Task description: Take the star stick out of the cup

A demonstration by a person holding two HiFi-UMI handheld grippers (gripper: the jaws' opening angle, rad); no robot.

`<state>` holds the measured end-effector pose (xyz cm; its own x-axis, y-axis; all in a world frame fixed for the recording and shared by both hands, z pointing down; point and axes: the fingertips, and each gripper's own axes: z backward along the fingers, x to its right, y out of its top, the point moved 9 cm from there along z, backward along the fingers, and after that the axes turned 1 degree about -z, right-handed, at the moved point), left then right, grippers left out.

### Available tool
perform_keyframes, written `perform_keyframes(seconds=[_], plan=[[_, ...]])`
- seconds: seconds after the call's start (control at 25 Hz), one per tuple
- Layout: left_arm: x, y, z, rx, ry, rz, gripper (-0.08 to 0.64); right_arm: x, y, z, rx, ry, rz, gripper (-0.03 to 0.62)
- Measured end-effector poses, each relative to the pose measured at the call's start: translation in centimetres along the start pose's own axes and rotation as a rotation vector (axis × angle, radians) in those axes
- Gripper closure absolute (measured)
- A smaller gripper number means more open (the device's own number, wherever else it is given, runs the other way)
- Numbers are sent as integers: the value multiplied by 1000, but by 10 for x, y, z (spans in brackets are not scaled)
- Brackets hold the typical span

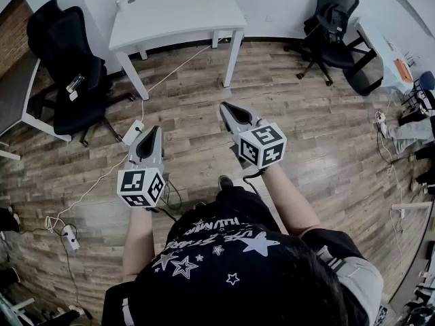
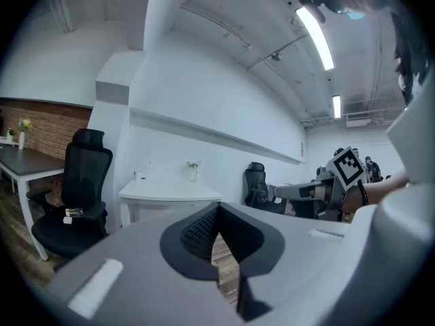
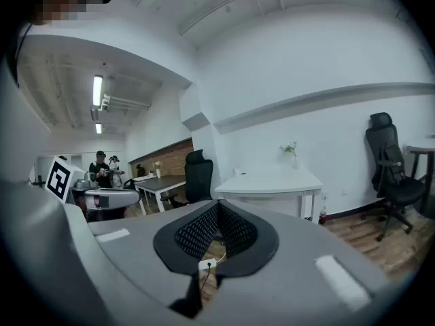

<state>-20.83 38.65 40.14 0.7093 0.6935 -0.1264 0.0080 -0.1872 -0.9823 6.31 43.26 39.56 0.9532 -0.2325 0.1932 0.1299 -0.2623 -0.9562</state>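
A small white cup [image 1: 123,4] with a thin stick rising from it stands on the far left of the white table [image 1: 183,15]; the stick's top is too small to make out. The left gripper view shows the cup [image 2: 139,175] far off, and so does the right gripper view [image 3: 236,171]. My left gripper [image 1: 151,133] is held over the wooden floor, well short of the table, shut and empty [image 2: 217,212]. To its right, my right gripper [image 1: 228,107] is also shut with nothing in it [image 3: 217,209]. Both point toward the table.
A small plant [image 2: 194,167] also stands on the table. Black office chairs stand at the left [image 1: 68,73] and back right [image 1: 333,26]. A dark desk [image 1: 17,94] is at the far left. A power strip [image 1: 132,132] and cables lie on the floor ahead.
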Motion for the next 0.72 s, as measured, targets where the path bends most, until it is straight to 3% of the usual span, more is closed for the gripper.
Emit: perform_keyframes(seconds=[0.36, 0.72], plan=[[-11, -7, 8, -33, -17, -32, 557, -12, -7, -2, -6, -15, 2, 575], [-12, -21, 2, -78, -53, -8, 557, -9, -27, 11, -24, -42, -15, 576]])
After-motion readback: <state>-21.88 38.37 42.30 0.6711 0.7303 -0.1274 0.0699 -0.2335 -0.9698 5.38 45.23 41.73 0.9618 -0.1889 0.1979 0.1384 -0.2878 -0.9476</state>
